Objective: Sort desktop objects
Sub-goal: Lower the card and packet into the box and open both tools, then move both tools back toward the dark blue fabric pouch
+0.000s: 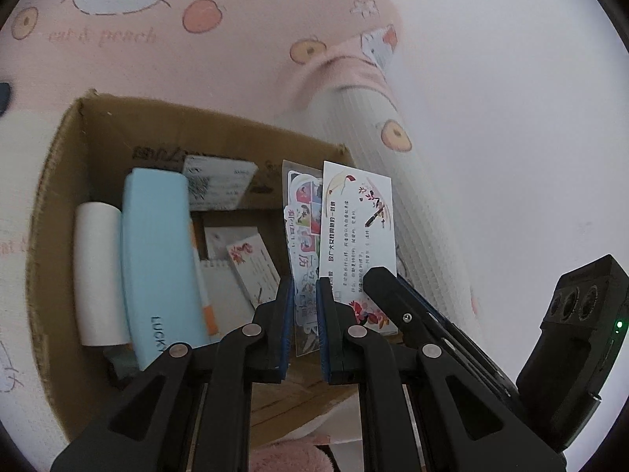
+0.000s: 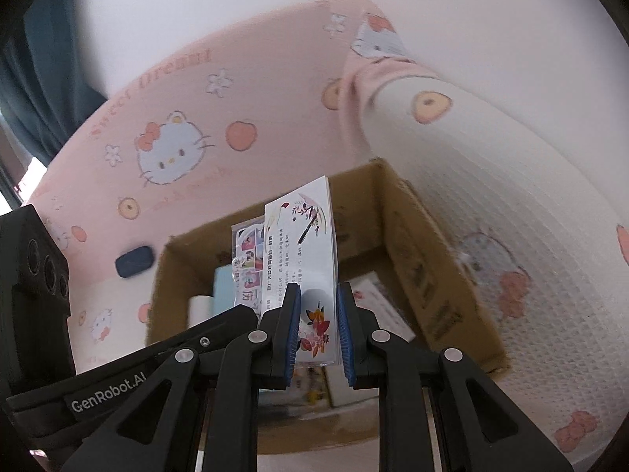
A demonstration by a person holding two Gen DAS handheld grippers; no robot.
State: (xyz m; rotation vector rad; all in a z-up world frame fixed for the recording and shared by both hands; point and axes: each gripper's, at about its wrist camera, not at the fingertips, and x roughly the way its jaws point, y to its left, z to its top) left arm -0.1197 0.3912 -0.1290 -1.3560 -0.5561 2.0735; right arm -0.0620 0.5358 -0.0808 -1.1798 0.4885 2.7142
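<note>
Nearest the cameras, both jaws are pinched on stationery. The left gripper (image 1: 304, 287) holds a clear plastic sleeve of cartoon stickers (image 1: 302, 228), and the right gripper (image 2: 317, 295) holds a white card pack with painted flowers and printed text (image 2: 302, 244). Both hang side by side above the open brown cardboard box (image 1: 59, 181).

Looks like most of the sorting is done: the box already has a light blue pencil case (image 1: 157, 259), a white paper roll (image 1: 98, 275), a small spiral notepad (image 1: 224, 291) and some cards.

Further back, left of the box, a dark blue oval case (image 2: 133, 261) still sits on the pink cat-print cloth (image 2: 275, 110), so I'd guess that's left after these two go in.
</note>
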